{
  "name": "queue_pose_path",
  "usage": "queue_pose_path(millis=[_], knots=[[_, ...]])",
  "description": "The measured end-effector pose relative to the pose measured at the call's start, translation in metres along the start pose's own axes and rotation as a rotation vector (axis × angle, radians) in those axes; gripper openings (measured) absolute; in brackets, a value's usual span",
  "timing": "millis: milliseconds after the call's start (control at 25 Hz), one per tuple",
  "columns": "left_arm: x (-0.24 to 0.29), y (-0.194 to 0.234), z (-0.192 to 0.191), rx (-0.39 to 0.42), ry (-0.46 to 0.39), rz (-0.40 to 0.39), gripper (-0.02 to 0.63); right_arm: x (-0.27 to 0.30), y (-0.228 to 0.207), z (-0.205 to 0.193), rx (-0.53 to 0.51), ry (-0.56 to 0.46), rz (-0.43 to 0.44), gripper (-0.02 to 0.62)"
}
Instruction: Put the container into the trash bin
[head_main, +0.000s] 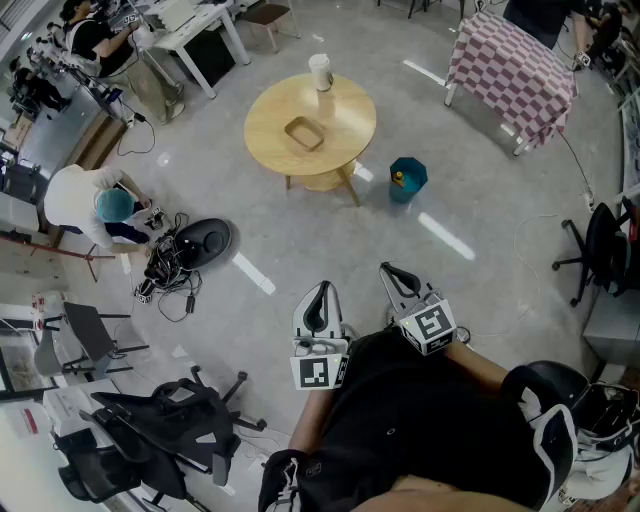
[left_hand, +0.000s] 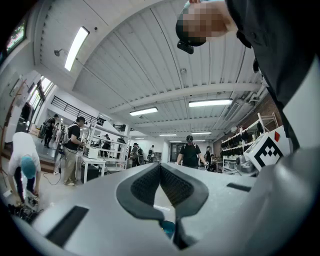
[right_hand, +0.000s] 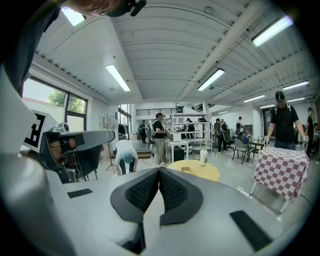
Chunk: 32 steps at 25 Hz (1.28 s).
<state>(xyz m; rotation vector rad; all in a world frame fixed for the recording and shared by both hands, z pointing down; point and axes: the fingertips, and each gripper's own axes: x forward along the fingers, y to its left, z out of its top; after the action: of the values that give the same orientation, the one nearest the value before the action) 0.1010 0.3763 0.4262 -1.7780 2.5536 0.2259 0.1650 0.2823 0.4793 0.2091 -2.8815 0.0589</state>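
A grey concrete floor (head_main: 300, 240) spreads across a big workshop room under long ceiling lights. Nearest, held close in front of the person's dark shirt, the left gripper (head_main: 318, 290) has its jaws pressed together with nothing between them; its own view shows the ribbed pads (left_hand: 150, 185) meeting at the tip. Just beside it, the right gripper (head_main: 392, 275) is likewise pressed closed and empty, its pads (right_hand: 172, 190) touching along their front edge. A black office chair (head_main: 170, 420) stands at the lower left.

Further out, a teal trash bin (head_main: 408, 180) sits on the floor just right of a round wooden table (head_main: 350, 125). The container (head_main: 304, 133), a shallow brown tray, lies near the middle of that tabletop, well apart from both grippers. A white cup (head_main: 320, 72) stands upright at the table's far edge. Beyond, to the right, is a table draped in a checkered cloth (head_main: 510, 75).
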Motion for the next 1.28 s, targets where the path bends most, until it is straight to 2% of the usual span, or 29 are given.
queue_pose_path(millis=[600,1040,1280], knots=[[0.01,-0.022,-0.01,0.005,0.019,0.005,0.011,-0.013,-0.016,-0.003,-0.003,-0.027,0.024,0.026],[0.029,-0.063,-0.021,0.029,-0.013,0.08,0.011,-0.036,-0.057,-0.016,-0.031,-0.055,0.097,0.027],[0.048,-0.074,-0.029,0.019,-0.006,0.105,0.01,-0.029,-0.077,-0.029,-0.041,-0.026,0.139,0.026]])
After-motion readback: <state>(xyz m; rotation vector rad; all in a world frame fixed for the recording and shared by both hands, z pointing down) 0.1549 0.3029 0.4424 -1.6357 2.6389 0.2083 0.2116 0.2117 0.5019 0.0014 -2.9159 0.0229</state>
